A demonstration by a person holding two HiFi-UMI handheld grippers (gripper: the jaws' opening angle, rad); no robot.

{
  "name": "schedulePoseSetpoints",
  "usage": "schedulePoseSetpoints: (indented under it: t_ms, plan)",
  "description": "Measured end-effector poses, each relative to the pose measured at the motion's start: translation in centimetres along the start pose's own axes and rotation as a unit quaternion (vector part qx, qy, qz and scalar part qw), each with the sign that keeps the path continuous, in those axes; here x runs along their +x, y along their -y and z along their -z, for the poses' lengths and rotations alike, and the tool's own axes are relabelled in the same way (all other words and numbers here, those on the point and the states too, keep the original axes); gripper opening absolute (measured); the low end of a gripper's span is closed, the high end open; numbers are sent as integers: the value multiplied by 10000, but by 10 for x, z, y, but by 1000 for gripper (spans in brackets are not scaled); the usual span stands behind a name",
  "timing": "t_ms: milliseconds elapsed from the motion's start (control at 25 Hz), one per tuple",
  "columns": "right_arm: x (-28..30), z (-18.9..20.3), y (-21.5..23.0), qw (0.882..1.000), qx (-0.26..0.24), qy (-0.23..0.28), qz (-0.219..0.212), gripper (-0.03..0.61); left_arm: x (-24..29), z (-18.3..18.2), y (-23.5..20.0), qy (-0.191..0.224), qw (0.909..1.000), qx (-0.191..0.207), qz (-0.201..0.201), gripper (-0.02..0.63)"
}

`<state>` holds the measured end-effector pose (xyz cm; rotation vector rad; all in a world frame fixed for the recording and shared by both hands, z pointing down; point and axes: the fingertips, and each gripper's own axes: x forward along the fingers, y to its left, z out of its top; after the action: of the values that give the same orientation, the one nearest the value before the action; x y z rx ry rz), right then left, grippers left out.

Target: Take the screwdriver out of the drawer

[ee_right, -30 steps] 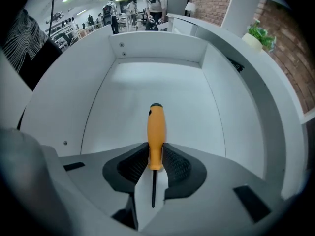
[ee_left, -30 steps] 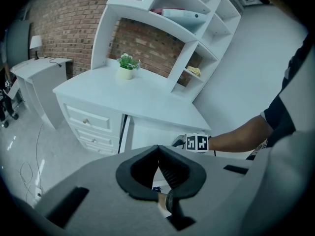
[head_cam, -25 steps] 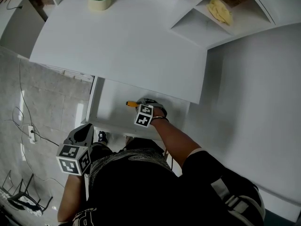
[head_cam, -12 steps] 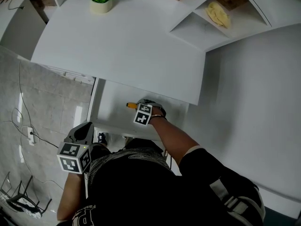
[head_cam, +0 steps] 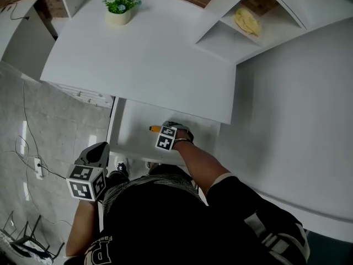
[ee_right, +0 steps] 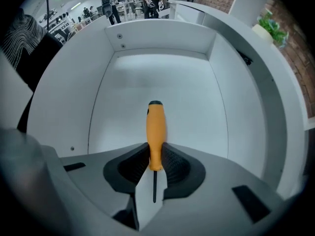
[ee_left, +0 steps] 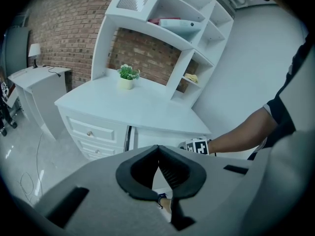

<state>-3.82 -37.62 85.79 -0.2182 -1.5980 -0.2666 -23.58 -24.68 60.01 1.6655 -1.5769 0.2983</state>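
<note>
The screwdriver (ee_right: 155, 130) has an orange handle and a thin dark shaft. It lies along the jaws of my right gripper (ee_right: 155, 157), which is shut on the handle's lower end, a little above the floor of the open white drawer (ee_right: 162, 77). In the head view the right gripper (head_cam: 162, 130) is inside the drawer (head_cam: 119, 127) under the desk top, with the screwdriver (head_cam: 154, 128) handle sticking out to the left. My left gripper (head_cam: 101, 147) hangs outside the drawer at the lower left. The left gripper (ee_left: 158, 149) is shut on nothing.
A white desk top (head_cam: 143, 59) overhangs the drawer's back and carries a potted plant (head_cam: 120, 4). A shelf unit (head_cam: 242, 32) with a yellow object (head_cam: 245, 20) stands at the right. A power strip (head_cam: 37, 164) with cables lies on the floor at left. More drawers (ee_left: 88, 132) are on the desk's left.
Almost nothing has changed. The right gripper stays in the drawer, shut on the screwdriver; the head view has shifted slightly. The left gripper has held still.
</note>
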Motion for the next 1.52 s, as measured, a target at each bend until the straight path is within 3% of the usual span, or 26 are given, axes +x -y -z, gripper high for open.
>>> schedulePoseSetpoints:
  t_ms: [280,480,680,920,1200,1400,1520]
  plan:
    - [-27,-15,-5,9990,111,294,323,78,-1,-12,1,85,9993,255,275,15]
    - [-58,-24,-3,9935,687,680,593,78,0,-17,11,48,9965,554,616,15]
    - [-89,-26,1,9790,1445,1105,919,78,-5,-24,19,78,9927,823,876,15]
    - [-129,-25,0,9469,2399,1697,1306,78,-14,-27,32,127,9861,1139,1199,15]
    - [-184,-29,-6,9070,3058,2286,1775,78,-30,-36,49,282,9770,1426,1560,15]
    - [-224,-40,-12,8618,3634,2926,1989,78,-44,-36,59,361,9716,1493,1799,15]
    - [-247,-49,-17,8406,3810,3217,2116,78,-52,-33,62,382,9685,1566,1897,15]
